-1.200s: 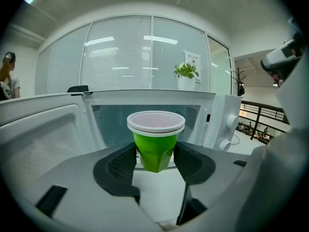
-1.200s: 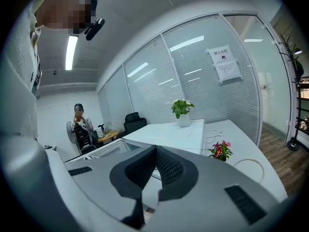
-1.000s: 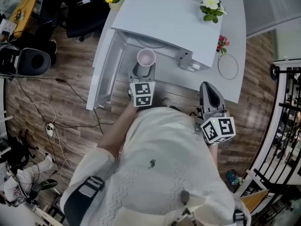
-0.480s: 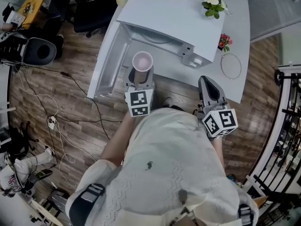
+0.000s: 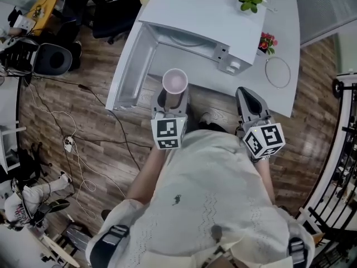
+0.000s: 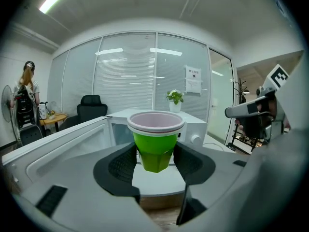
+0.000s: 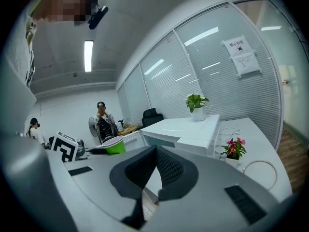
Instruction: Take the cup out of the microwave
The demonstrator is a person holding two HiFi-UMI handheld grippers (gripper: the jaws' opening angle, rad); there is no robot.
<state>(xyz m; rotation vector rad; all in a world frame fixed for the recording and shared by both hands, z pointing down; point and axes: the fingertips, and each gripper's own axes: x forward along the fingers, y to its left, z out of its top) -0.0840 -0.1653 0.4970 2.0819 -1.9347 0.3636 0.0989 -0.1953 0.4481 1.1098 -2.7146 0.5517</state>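
The left gripper (image 6: 155,164) is clenched on the cup (image 6: 155,146), its pads pressing the green sides below the rim, while the right gripper (image 7: 156,166) hangs clear to the right with its jaws closed on nothing. The likeliest trouble is a slip: the cup narrows toward its base, so the pads bear on sloping walls, and a jerk or a tilt of the wrist could squeeze it upward or let it tip out. It hangs in the air in front of the open microwave (image 5: 192,15), clear of the cavity and about over the table (image 5: 279,96) edge, so a drop could send it to the floor (image 5: 83,121). The door (image 5: 125,74) stands open just to its left, and a sideways swing could knock it. The cup is upright, with a faceted green body and a pale pink rim and inside; whether it holds liquid I cannot tell.
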